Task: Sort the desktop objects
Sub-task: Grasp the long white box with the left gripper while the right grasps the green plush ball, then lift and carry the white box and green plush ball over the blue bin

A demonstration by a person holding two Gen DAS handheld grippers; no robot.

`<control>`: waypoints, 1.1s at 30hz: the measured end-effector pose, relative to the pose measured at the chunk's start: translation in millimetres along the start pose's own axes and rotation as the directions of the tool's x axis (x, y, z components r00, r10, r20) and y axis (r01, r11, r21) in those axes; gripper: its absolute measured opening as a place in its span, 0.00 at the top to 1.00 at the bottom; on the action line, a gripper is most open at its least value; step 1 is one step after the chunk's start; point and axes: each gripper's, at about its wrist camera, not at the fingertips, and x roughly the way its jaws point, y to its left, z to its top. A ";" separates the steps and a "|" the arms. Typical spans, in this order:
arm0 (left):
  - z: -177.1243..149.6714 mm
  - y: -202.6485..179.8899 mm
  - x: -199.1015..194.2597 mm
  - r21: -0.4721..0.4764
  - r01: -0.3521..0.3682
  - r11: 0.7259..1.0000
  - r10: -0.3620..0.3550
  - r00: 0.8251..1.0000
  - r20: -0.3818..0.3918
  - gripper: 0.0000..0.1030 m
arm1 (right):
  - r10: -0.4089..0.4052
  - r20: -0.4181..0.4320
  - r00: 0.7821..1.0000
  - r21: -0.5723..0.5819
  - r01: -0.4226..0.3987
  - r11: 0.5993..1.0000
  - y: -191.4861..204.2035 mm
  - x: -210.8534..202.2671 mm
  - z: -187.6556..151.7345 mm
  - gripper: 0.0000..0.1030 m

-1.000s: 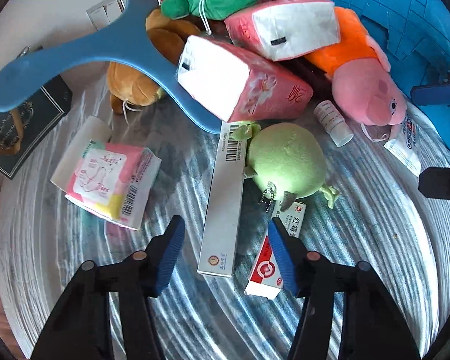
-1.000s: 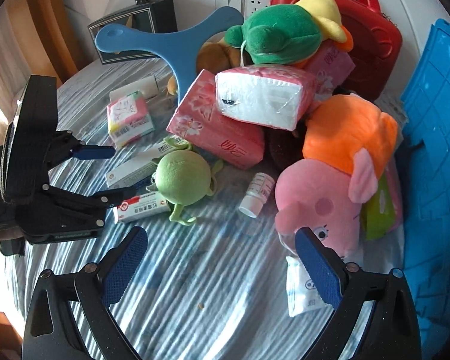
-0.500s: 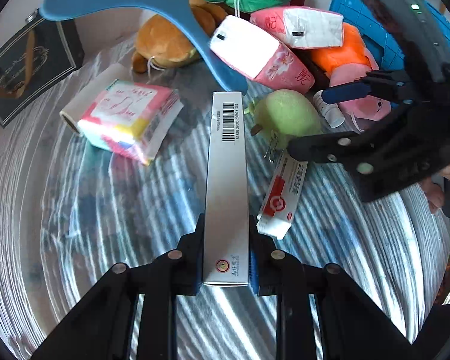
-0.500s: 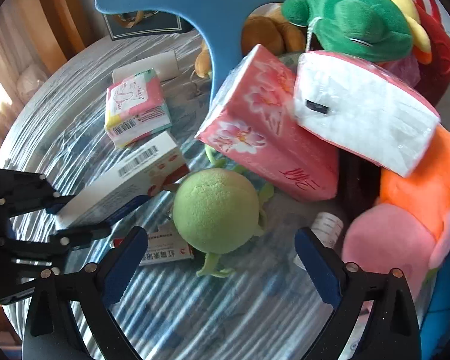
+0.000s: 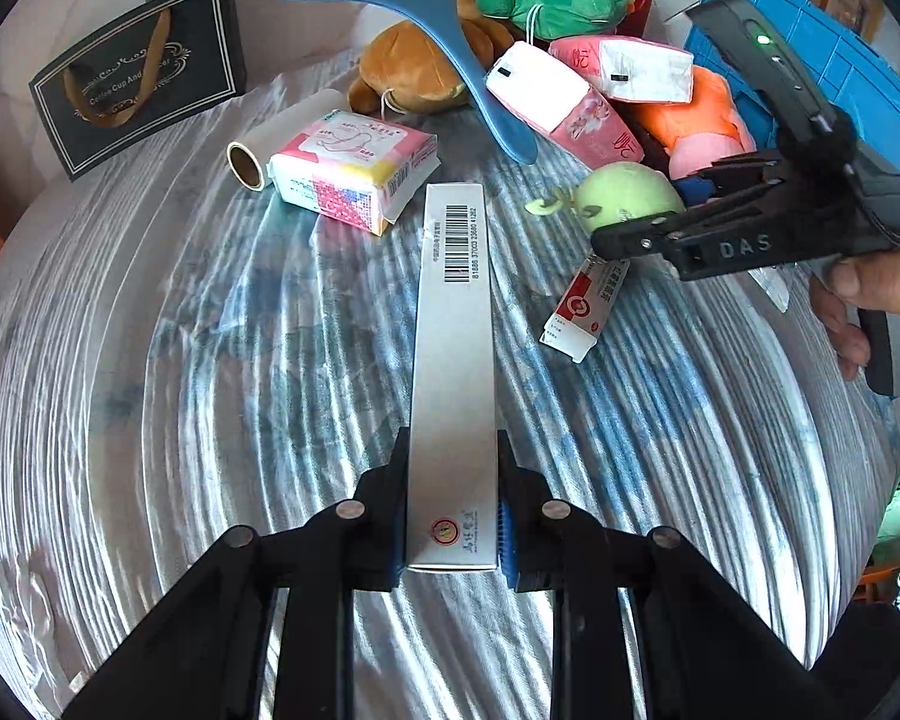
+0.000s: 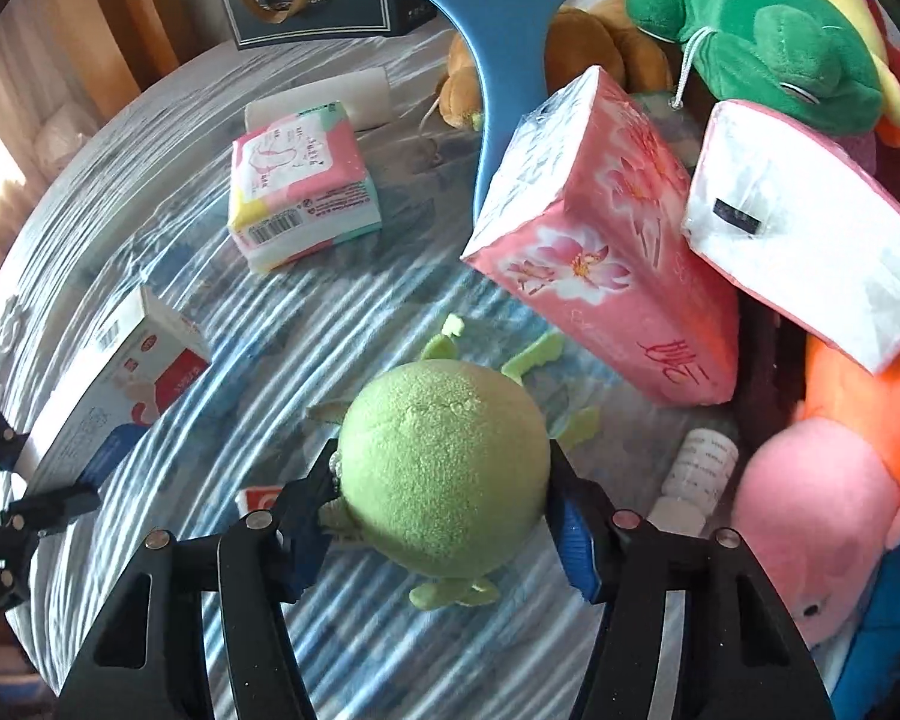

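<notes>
A long white box point(image 5: 456, 324) with a barcode sticks forward from my left gripper point(image 5: 453, 516), which is shut on its near end above the striped cloth. The same box point(image 6: 108, 384) shows at the left of the right wrist view. A round green plush ball point(image 6: 444, 468) sits between the fingers of my right gripper point(image 6: 443, 471). Its jaws are closing and the blue pads point(image 6: 576, 534) touch the ball's sides. From the left wrist view, the right gripper point(image 5: 648, 216) reaches down over the green ball point(image 5: 618, 198), held by a hand point(image 5: 882, 294).
Stacked behind are two pink tissue packs point(image 6: 606, 246), a blue three-armed plastic piece point(image 5: 426, 6), green point(image 6: 774, 48), brown point(image 5: 414, 66) and pink-orange point(image 6: 822, 510) plush toys. A pad pack point(image 5: 354, 171), paper roll point(image 5: 252, 162), small red-white box point(image 5: 582, 306), white bottle point(image 6: 696, 474), black bag point(image 5: 138, 72) and blue crate point(image 5: 858, 78) lie around.
My left gripper shut on the long white box and drew back with it. My right gripper came down over the green ball and its jaws narrowed onto it.
</notes>
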 end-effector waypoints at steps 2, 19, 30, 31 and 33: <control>2.6 -1.9 -1.0 -0.009 -0.002 1.000 0.002 1.000 0.006 0.78 | 0.001 0.017 1.000 0.009 -0.001 1.000 -0.5 -15.7 -9.6 0.40; 21.5 -74.6 -100.8 0.048 -0.096 0.994 0.091 0.991 0.099 0.78 | 0.027 0.094 0.995 0.068 -0.033 0.997 7.2 -151.6 -83.0 0.40; 51.9 -129.5 -173.9 0.042 -0.099 0.994 0.088 0.972 0.220 0.78 | -0.003 0.218 0.976 0.090 -0.017 0.996 -3.9 -256.9 -100.5 0.39; 54.3 -132.8 -180.4 0.039 -0.100 0.994 0.089 0.969 0.230 0.78 | -0.005 0.232 0.973 0.084 -0.015 0.996 -5.4 -266.9 -101.3 0.39; 58.2 -139.0 -191.8 0.038 -0.102 0.994 0.089 0.964 0.250 0.78 | -0.010 0.258 0.966 0.079 -0.011 0.997 -7.9 -283.6 -103.3 0.39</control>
